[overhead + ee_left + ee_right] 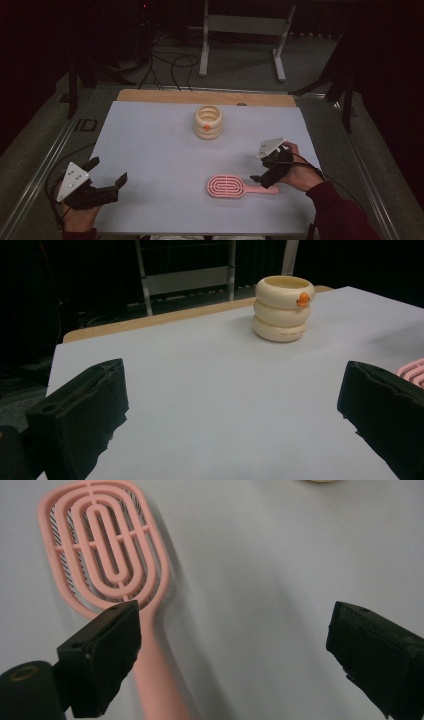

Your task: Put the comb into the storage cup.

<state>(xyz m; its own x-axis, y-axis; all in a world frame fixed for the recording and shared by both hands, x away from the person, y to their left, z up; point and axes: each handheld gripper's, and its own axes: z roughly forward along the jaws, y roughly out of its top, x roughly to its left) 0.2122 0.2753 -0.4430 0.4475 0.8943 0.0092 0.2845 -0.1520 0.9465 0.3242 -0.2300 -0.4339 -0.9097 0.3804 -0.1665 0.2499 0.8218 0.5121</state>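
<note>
left hand-held gripper (107, 175) jaws apart, right hand-held gripper (264, 176) likewise

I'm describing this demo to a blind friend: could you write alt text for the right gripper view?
A pink hairbrush lies flat on a pale grey table, its oval openwork head at upper left and its handle running down toward the bottom edge. The right gripper has its two black jaws wide open just above it, one jaw beside the handle, the other far off over bare table.
</note>
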